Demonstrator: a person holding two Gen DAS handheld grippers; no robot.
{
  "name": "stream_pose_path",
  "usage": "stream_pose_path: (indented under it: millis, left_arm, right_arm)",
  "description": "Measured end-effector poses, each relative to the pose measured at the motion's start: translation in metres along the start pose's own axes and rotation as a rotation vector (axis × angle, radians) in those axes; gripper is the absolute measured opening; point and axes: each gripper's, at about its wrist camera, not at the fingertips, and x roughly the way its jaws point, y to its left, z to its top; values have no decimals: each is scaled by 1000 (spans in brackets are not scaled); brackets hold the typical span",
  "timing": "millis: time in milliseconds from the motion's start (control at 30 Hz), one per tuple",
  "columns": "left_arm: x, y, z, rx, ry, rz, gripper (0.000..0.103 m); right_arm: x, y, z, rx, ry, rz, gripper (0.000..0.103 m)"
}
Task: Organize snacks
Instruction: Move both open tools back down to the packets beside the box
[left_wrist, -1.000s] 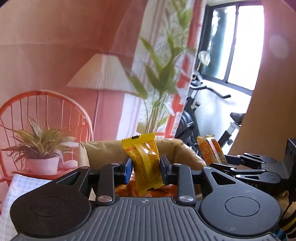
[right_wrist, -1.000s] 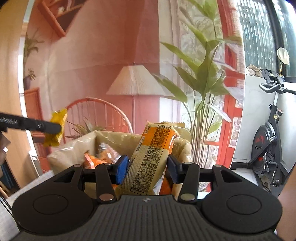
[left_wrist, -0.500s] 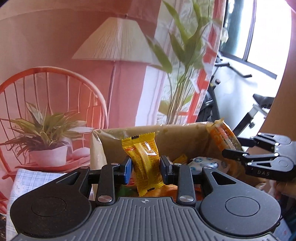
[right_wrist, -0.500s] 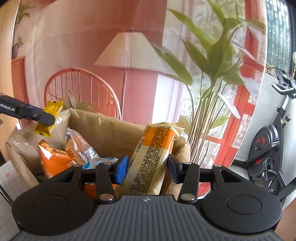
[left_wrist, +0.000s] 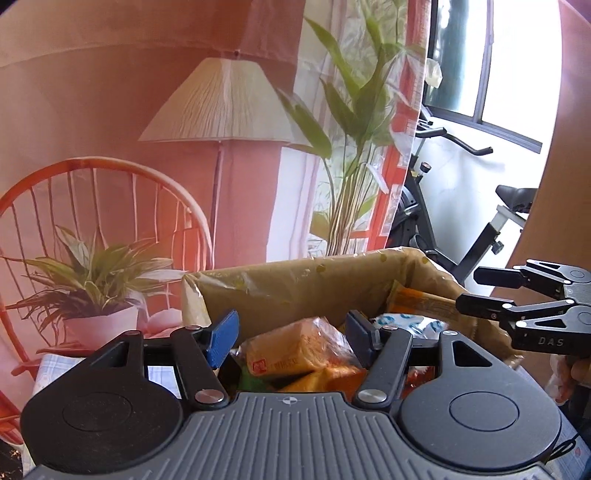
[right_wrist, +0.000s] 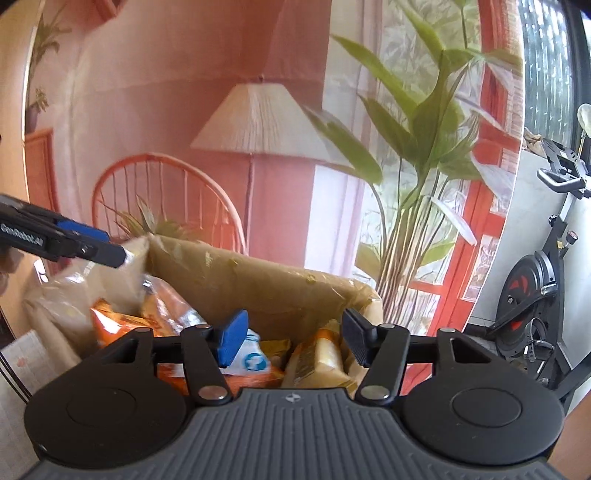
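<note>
A box lined with brownish plastic (left_wrist: 295, 280) holds several snack packets. My left gripper (left_wrist: 291, 332) hangs over it, its jaws opening with nothing between the blue pads; a clear yellow-orange packet (left_wrist: 291, 350) lies below them. My right gripper (right_wrist: 293, 332) is over the right end of the box (right_wrist: 258, 284), its jaws also opening and clear of the orange-and-yellow packet (right_wrist: 317, 358) that lies in the box under them. A white-and-blue packet (right_wrist: 255, 360) sits beside it. Each gripper shows in the other's view: the right gripper (left_wrist: 471, 290) and the left gripper (right_wrist: 107, 245).
A printed backdrop with a lamp, a chair and plants hangs close behind the box. An exercise bike (right_wrist: 535, 295) stands at the right by a window. A checked cloth (left_wrist: 48, 369) covers the table left of the box. A hand (left_wrist: 576, 373) holds the right gripper.
Both grippers moved in over the box and opened. The yellow packet has left the left jaws and the orange packet has left the right jaws, now lying in the box.
</note>
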Motion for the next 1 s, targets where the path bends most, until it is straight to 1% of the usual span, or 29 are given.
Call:
stream_pose_path:
  millis: [233, 467, 700, 867, 1000]
  left_arm:
    - [-37, -6, -16, -7, -11, -25, 66]
    - [-67, -8, -44, -26, 0, -53, 66]
    - [-72, -10, -87, -31, 49, -44, 66]
    - [-62, -15, -122, -47, 84, -25, 66]
    - [-53, -21, -151, -76, 116, -29, 66]
  right_arm:
    - [-39, 25, -9, 40, -39, 30, 60]
    - [-70, 45, -36, 106, -40, 50, 60]
    - [-82, 55, -75, 169, 16, 48, 60]
    - [-82, 58, -111, 200, 85, 36, 60]
    - [-77, 64, -137, 213, 151, 48, 60]
